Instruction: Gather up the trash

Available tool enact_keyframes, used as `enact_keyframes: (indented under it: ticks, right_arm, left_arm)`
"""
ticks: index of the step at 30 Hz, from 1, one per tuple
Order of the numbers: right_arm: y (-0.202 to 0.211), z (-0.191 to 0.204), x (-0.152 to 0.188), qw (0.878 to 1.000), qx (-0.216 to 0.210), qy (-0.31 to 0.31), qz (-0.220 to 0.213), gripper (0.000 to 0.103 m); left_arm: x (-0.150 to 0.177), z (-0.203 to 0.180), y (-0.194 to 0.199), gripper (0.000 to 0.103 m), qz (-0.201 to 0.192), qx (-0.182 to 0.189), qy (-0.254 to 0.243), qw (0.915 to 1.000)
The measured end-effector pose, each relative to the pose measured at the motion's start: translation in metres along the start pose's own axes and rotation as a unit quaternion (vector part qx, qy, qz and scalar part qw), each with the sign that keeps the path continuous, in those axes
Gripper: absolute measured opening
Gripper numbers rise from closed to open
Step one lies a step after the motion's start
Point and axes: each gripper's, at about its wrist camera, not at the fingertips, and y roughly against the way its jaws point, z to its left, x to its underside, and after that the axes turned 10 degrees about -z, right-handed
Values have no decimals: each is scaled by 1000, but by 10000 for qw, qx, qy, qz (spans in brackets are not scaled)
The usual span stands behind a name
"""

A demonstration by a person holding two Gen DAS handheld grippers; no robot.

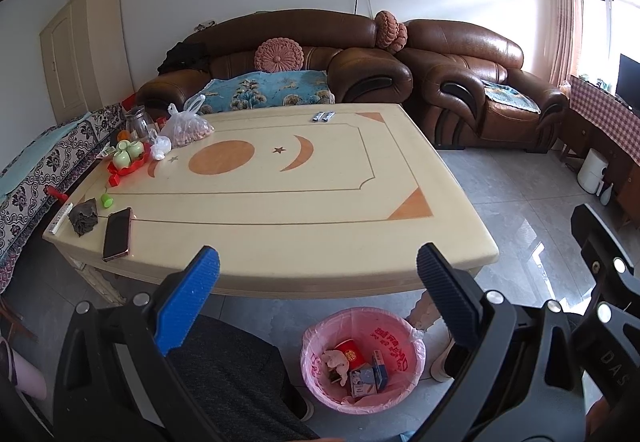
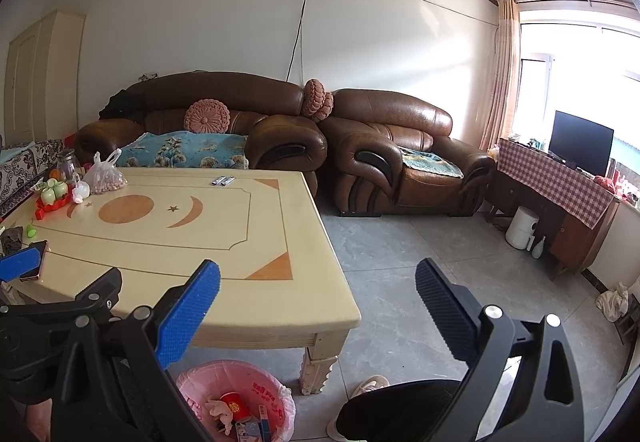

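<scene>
Both claws, left claw and right claw, gape empty above the pink-lined bin holding trash; a careless sweep risks taking the phone off the counter.

bin: I see it cut by the bottom edge
table packets: too small for me to read

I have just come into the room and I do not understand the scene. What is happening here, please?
A seated person holds two handheld grippers over the near edge of a cream coffee table and is tidying up trash. The left gripper and the right gripper are both open and hold nothing. On the floor below, a bin with a pink plastic liner already contains a red paper cup and small cartons.
</scene>
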Motion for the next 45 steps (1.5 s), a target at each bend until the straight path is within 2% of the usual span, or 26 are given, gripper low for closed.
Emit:
enact_keyframes:
  ticks: [14,24,45]
  right_arm:
    - [0,2,-1,10000,-4,-62,9,96]
    - [-2,-2,1,10000,-4,-87,42,96]
    - [-4,-1,3,10000,-40,5,59,96]
  left_arm:
    - [-2,3,4,97,-15,38,10,10000]
    - [-2,16,-5,97,166,107,232,9995]
    - [2,13,1,97,88,154,57,9998]
